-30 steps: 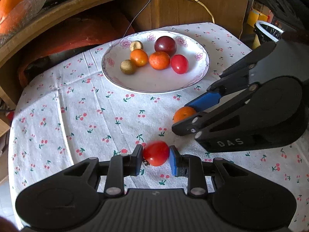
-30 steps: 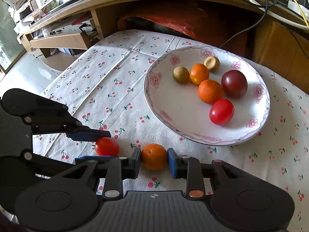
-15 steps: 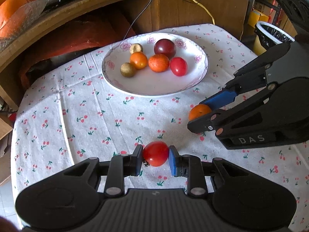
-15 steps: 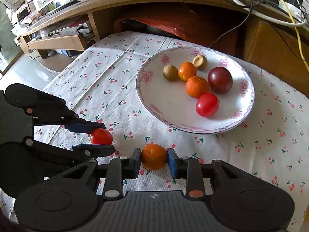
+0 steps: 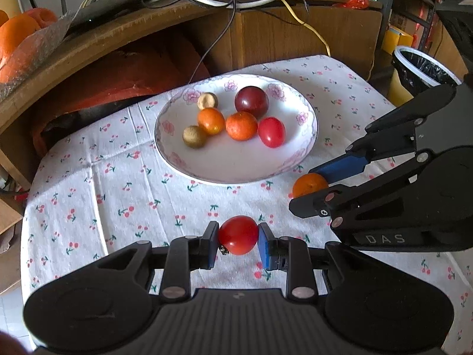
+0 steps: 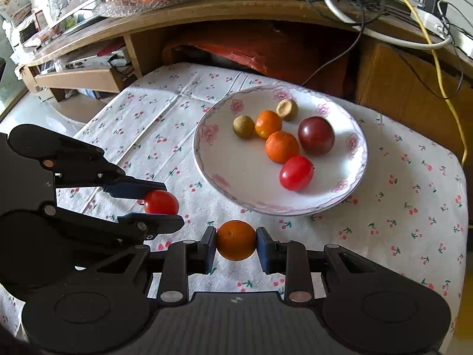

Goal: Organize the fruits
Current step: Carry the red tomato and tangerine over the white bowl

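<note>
My left gripper (image 5: 238, 240) pinches the soft, bruisable tomato (image 5: 238, 239) across its middle; my right gripper (image 6: 236, 241) clamps the firmer orange (image 6: 236, 239), both light.

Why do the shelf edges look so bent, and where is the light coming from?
Left wrist view: the fisheye lens bows the wooden shelf; dark corners. Right wrist view: same bowing; bright light falls on the plate, far side, with a glint on the dark plum.
</note>
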`<state>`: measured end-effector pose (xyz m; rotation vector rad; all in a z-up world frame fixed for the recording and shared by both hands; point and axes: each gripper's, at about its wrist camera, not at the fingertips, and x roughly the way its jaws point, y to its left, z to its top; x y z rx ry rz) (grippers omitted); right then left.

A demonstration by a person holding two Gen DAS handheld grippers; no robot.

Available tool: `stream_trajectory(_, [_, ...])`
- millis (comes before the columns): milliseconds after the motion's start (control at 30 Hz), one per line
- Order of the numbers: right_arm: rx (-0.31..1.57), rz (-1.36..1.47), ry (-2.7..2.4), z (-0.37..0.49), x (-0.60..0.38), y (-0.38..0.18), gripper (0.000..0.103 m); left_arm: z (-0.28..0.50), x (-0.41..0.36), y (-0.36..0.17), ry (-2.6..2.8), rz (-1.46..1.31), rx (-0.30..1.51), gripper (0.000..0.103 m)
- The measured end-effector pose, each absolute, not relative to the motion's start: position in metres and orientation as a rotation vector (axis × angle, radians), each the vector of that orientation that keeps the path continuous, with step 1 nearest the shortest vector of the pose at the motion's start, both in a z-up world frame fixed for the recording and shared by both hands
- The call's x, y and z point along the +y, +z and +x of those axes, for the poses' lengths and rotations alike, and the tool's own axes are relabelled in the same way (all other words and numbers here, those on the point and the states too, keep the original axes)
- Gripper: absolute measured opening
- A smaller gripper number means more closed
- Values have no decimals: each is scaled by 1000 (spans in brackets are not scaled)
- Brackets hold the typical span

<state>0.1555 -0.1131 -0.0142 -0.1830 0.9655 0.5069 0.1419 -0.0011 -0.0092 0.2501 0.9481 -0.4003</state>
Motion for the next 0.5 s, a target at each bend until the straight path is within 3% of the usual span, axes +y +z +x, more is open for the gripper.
stream_trajectory(500, [909, -164, 444, 167, -122, -2, 25, 161, -10, 5, -372, 248, 900, 36])
